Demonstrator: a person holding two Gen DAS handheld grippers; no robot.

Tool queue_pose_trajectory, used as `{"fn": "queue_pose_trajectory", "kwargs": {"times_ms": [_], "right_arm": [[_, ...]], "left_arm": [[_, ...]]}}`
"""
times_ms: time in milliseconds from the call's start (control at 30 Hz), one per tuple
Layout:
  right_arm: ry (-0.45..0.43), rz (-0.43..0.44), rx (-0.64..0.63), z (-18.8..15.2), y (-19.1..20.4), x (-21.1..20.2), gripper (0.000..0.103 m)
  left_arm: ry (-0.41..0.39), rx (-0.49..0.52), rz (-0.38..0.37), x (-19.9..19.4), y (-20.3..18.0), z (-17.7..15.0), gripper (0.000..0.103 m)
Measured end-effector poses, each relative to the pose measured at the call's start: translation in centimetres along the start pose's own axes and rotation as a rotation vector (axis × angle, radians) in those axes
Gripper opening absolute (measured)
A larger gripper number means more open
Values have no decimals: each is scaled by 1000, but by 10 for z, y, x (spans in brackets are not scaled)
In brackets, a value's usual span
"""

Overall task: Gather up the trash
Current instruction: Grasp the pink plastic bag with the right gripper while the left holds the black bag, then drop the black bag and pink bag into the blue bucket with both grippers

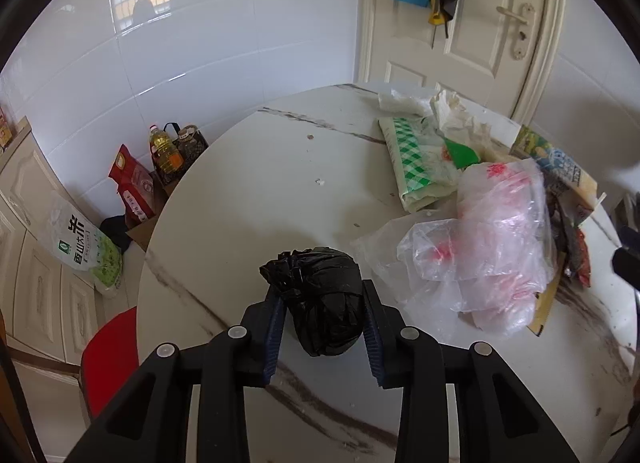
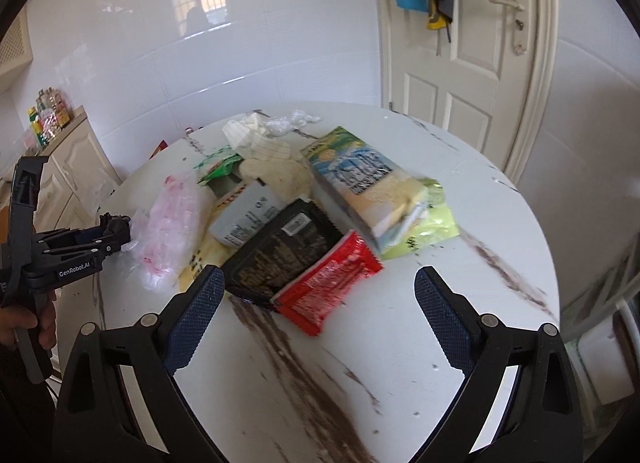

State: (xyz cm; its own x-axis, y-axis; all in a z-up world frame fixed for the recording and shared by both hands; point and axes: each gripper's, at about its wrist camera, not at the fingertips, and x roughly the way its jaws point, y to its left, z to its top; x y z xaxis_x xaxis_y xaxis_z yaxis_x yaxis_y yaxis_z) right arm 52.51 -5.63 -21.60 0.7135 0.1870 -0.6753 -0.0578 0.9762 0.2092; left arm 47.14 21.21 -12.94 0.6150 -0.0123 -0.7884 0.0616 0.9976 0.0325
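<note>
Black gripper [image 2: 320,303]; blue ribbed pads [image 2: 195,321]

A: Worktop [image 2: 460,191] stock, counted?
B: There was one black bag roll [image 1: 322,299], one red wrapper [image 2: 326,283], one black wrapper [image 2: 280,251], one blue-and-yellow pack [image 2: 368,183].
A: Clear plastic bags [image 1: 488,239]?
B: A heap; the count could not be told.
</note>
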Motion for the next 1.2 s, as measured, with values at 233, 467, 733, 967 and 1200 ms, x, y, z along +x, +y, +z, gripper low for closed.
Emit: {"fn": "queue_pose_trajectory", "kwargs": {"times_ms": [233, 467, 733, 967, 1200], "right_arm": [[-2, 92, -80, 7, 46, 15, 93], [12, 169, -164, 13, 91, 44, 89], [43, 228, -115, 16, 83, 60, 41], [-51, 258, -100, 13, 68, 14, 37], [-164, 219, -24, -12, 8, -70, 37]], "left_arm": [[-55, 0, -40, -46, 8, -15, 32], [-58, 4, -24, -68, 14, -34, 32], [-41, 9, -16, -72, -13, -37, 32], [-88, 32, -35, -99, -43, -36, 32], [-145, 111, -120, -136, -120, -45, 32]]}}
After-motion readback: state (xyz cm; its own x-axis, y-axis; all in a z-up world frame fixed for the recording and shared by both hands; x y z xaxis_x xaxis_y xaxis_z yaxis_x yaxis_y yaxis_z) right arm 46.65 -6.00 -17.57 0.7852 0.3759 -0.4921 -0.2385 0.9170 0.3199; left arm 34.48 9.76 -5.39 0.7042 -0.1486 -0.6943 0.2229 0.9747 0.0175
